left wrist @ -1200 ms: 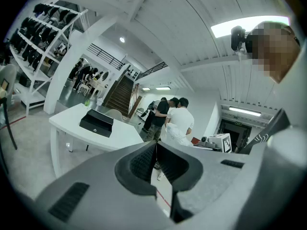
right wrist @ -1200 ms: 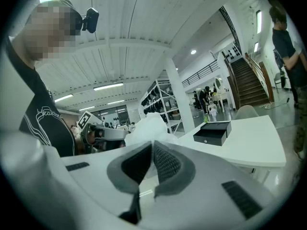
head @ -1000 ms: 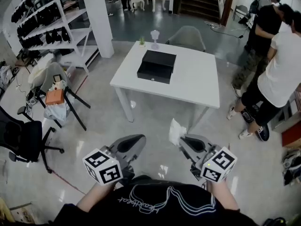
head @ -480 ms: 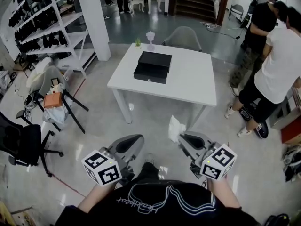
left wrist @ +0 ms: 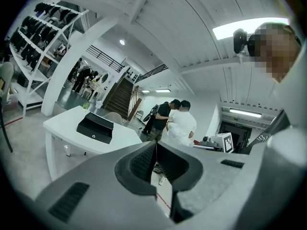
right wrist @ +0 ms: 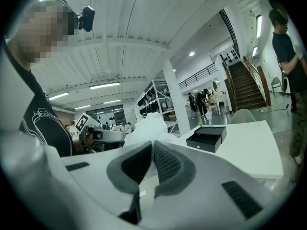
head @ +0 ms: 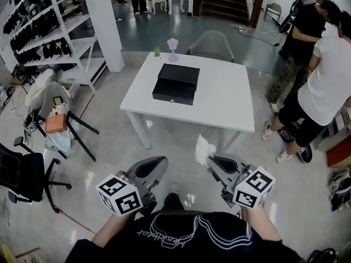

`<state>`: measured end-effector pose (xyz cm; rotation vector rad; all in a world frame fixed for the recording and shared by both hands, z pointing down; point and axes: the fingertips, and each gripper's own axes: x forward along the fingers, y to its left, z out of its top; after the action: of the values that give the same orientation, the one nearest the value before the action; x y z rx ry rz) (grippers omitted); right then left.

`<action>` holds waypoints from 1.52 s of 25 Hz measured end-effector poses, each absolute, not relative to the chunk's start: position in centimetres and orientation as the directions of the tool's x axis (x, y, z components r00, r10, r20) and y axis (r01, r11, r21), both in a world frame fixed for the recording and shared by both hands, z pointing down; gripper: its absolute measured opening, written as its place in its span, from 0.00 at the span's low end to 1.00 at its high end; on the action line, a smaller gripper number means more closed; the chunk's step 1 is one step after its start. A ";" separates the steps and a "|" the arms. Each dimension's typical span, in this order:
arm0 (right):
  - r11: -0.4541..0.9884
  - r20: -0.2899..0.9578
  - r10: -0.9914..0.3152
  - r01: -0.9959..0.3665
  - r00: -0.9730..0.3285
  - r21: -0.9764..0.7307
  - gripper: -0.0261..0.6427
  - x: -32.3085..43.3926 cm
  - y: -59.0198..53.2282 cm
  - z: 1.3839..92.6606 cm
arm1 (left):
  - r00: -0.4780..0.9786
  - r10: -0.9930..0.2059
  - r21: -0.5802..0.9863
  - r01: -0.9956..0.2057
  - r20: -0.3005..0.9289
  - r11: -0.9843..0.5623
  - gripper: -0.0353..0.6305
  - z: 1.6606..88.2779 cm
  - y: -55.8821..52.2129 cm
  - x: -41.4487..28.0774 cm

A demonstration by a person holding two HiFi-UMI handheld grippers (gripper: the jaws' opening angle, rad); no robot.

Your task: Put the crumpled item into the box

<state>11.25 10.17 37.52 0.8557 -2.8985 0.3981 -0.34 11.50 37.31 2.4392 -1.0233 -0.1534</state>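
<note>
A crumpled white paper sticks out past the tips of my right gripper, which is shut on it; in the right gripper view the crumpled paper bulges just above the closed jaws. My left gripper is held beside it at waist height, shut with nothing in it. The black box lies on the white table ahead, its lid lying half across it. The black box also shows in the left gripper view, and the black box in the right gripper view.
A grey chair stands behind the table. Two people stand at the right. White shelving and a pillar are on the left, with a folding stand and a black office chair nearer. A small plant and a glass ornament sit on the table's far edge.
The table and box have shifted slightly left and nearer in the head view as the person walks toward them. Both grippers keep their pose, the paper still held.
</note>
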 end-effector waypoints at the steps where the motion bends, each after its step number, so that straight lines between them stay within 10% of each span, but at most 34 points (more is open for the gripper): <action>1: 0.806 0.165 -0.523 -0.548 -0.836 -0.223 0.06 11.1 9.2 37.6 | 0.717 -0.692 0.477 -0.639 0.083 -0.604 0.06 37.4 10.5 -0.4; 38: 0.751 0.303 -0.592 -0.647 -0.747 -0.128 0.06 5.6 -15.6 40.9 | 0.751 -0.643 0.476 -0.625 0.150 -0.619 0.06 40.0 -14.9 -5.8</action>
<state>5.55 -15.63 40.94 0.9740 -2.7066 0.3303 -5.84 -14.90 40.02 2.4396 -0.9560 -0.0478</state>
